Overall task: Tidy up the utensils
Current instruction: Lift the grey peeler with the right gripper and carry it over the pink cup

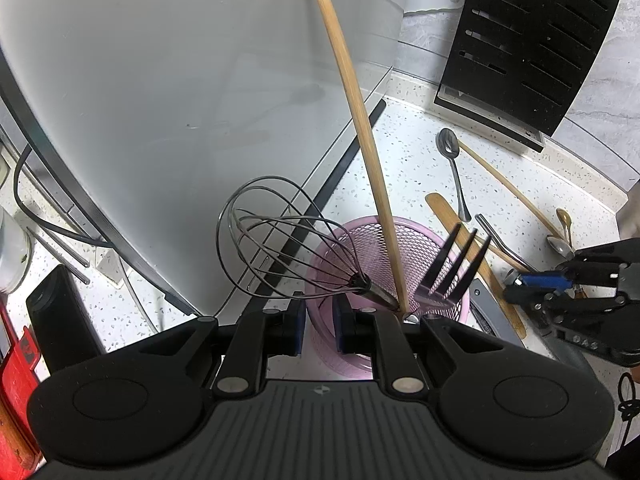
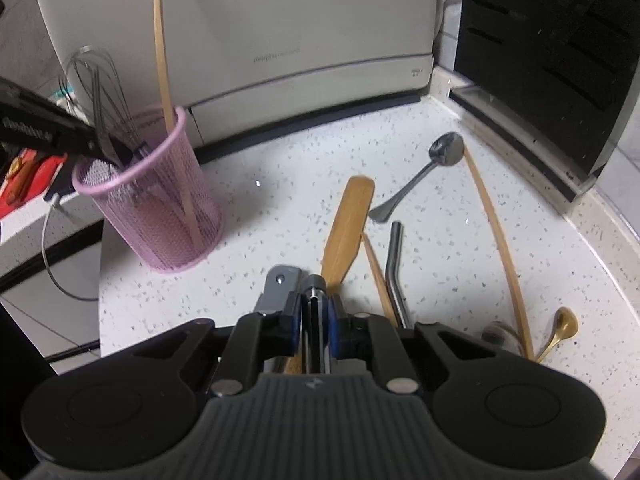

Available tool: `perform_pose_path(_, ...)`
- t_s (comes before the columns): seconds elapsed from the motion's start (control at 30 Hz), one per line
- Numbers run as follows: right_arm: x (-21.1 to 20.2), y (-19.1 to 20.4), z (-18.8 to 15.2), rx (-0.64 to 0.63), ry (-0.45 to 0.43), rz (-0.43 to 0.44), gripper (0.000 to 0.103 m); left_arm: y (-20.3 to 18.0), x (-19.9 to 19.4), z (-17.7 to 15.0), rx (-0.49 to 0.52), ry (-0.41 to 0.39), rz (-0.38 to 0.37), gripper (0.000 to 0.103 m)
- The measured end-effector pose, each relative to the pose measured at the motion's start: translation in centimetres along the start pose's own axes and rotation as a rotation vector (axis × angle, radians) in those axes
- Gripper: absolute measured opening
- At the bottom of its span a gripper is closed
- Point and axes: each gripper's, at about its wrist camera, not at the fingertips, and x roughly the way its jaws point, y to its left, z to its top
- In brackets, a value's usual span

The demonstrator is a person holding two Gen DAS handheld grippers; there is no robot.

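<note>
A pink mesh basket [image 1: 360, 248] [image 2: 160, 200] stands on the speckled counter. It holds a wire whisk [image 1: 280, 240], a long wooden stick [image 1: 360, 120] and a black fork [image 1: 456, 264]. My left gripper [image 1: 320, 320] is shut on the basket's near rim, one finger inside and one outside. My right gripper [image 2: 316, 316] hovers over the loose utensils to the right of the basket. It is shut on a dark utensil handle with a metal end cap [image 2: 314, 286], which sticks out forward between the blue pads.
On the counter lie a grey handle [image 2: 280, 284], a wooden spatula [image 2: 348, 224], a bent metal straw [image 2: 394, 268], a silver spoon [image 2: 444, 148], a long bamboo stick [image 2: 496, 240] and a gold spoon [image 2: 560, 332]. A white appliance [image 2: 280, 40] and a black knife block [image 2: 540, 60] stand behind.
</note>
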Motion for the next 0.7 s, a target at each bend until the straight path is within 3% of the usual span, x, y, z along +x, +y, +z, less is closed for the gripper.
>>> perform_pose_path(0.7,-7.4,1.0,3.3,0.057,-0.280,0.035,0.010,-0.4,0.3,0.0,0.013,0.007,0.011,0.016)
